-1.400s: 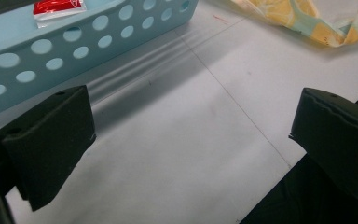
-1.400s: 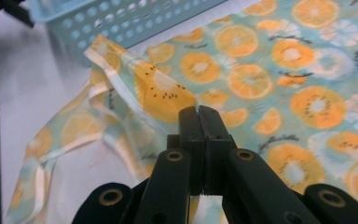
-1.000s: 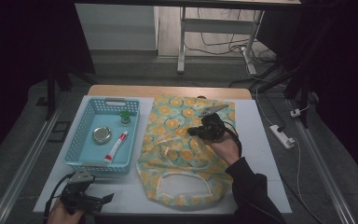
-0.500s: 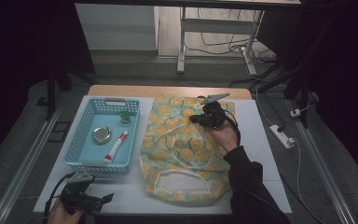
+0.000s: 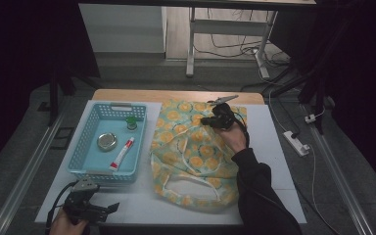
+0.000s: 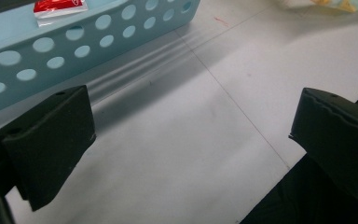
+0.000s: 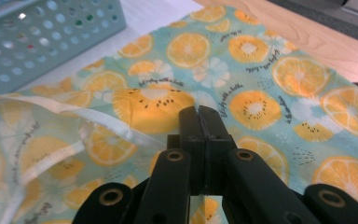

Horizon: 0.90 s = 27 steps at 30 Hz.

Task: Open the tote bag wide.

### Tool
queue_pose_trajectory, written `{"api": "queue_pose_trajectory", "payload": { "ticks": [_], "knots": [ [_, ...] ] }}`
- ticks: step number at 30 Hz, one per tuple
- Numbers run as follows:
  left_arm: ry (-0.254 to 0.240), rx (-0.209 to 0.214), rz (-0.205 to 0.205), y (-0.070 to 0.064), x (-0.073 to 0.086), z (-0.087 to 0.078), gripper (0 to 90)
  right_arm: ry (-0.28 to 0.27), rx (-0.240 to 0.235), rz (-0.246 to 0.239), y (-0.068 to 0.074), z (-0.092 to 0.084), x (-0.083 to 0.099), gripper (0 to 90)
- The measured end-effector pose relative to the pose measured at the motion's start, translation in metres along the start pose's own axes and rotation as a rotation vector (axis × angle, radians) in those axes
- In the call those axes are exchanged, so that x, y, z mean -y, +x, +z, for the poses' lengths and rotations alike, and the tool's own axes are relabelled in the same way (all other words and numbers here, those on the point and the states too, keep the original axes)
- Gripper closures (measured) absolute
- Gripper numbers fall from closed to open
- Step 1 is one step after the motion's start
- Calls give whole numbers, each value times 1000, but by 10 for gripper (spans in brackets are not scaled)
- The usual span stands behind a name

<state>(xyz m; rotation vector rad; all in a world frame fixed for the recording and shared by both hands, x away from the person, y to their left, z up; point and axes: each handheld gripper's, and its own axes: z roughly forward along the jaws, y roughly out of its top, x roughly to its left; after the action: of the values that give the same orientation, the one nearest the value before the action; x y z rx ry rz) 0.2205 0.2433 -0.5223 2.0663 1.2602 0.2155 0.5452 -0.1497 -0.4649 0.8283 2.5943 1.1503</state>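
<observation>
— Two grippers, two very different jobs. Why is the right gripper point(image 5: 211, 120) sitting on the fruit-print bag point(image 5: 196, 152) at upper centre of the high view?

— Its jaws are pressed together, and in the right gripper view point(image 7: 200, 114) their tips lie against a raised fold of the bag point(image 7: 242, 79). It looks like a pinch on the cloth, probably to lift the top layer or pull the bag flat, though I cannot tell for sure that fabric sits between the pads.

— And the bag itself?

— It lies spread over the middle of the white table point(image 5: 267, 147), its far edge reaching the wooden strip at the top, its white drawstring point(image 5: 188, 161) snaking across the lower half and looping near the bottom.

— What about the other tool?

— The left gripper point(image 5: 110, 209) rests at the lower left of the high view, jaws spread wide with nothing between them, just bare table in the left gripper view point(image 6: 191, 135). My guess is it waits in front of the blue basket point(image 5: 85, 147) until the bag is ready.

— What's in that basket?

— Three things: a green-capped item point(image 5: 131, 122) near the far right corner, a round metal tin point(image 5: 107, 142) in the middle, and a red and white tube point(image 5: 122, 153) lying slantwise beside it.
</observation>
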Motion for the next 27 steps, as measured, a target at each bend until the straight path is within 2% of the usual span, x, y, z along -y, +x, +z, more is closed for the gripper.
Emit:
{"api": "queue_pose_trajectory", "payload": {
  "ticks": [6,8,19,20,23,26,27],
  "knots": [
    [2,-1,0,0,0,0,0,38,12,12,-8,15,10,889],
    [2,-1,0,0,0,0,0,66,16,-6,-9,24,17,887],
    [0,-5,6,-1,0,0,0,130,31,-28,-9,37,29,853],
    [0,-4,7,-1,0,0,0,114,34,-26,-9,33,27,779],
    [-1,-5,7,-1,0,0,0,75,38,-5,-7,24,22,675],
    [-1,-6,7,-1,0,0,0,52,37,4,-4,16,19,592],
    [0,-7,8,-1,0,0,0,52,37,4,-4,16,19,592]
  ]
}}
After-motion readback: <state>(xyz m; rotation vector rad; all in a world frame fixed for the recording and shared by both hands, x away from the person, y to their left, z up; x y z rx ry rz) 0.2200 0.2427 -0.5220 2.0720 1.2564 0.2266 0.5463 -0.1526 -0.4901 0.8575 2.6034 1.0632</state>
